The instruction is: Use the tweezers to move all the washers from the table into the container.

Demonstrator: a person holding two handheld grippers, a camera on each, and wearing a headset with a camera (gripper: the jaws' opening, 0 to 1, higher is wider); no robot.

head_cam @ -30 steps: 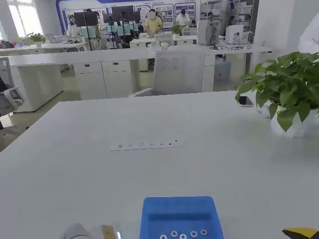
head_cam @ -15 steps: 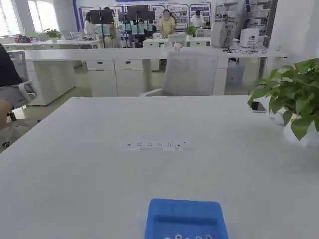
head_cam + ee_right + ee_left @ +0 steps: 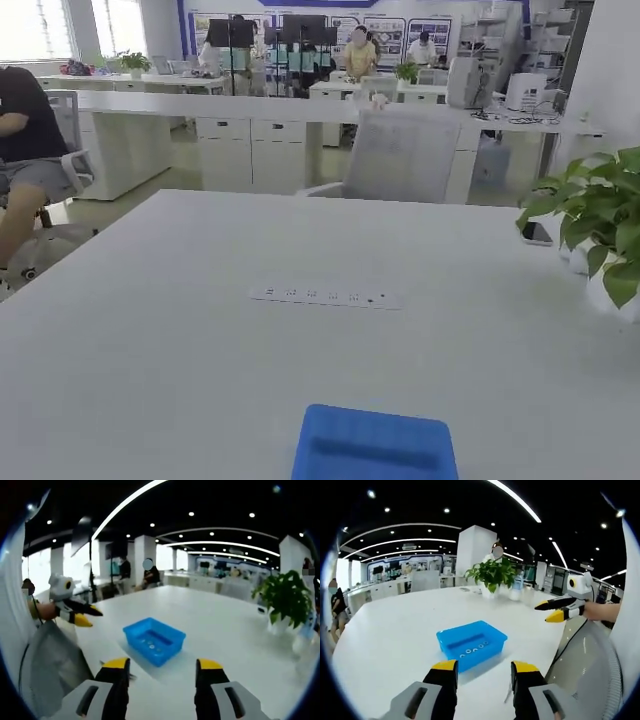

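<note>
Holds the left gripper (image 3: pixel 484 672) low over the white table (image 3: pixel 385 630), its yellow-tipped jaws spread wide with nothing between them. Faces the blue container (image 3: pixel 480 656), which stands on the table just ahead, near the edge closest to the person. Finds a short row of washers (image 3: pixel 472 650) lying on the container's floor toward that near side.

Holds the right gripper (image 3: pixel 559 611) in a hand (image 3: pixel 600 611) out past the table's edge, well apart from the container and clear of the tabletop, jaws parted and empty. Looks from the right gripper view over the same container, with the washers showing as faint specks inside, and across to the left gripper in the air beside the table, its jaws open.

Takes in, from the head view, the far end of the container at the bottom edge, a power strip (image 3: pixel 327 297) flat at mid-table, and a potted plant (image 3: pixel 600 215) with a phone (image 3: pixel 536 233) near it at the right. Catches a mesh chair (image 3: pixel 400 155) behind the table and a seated person (image 3: pixel 25 130) at the far left.
</note>
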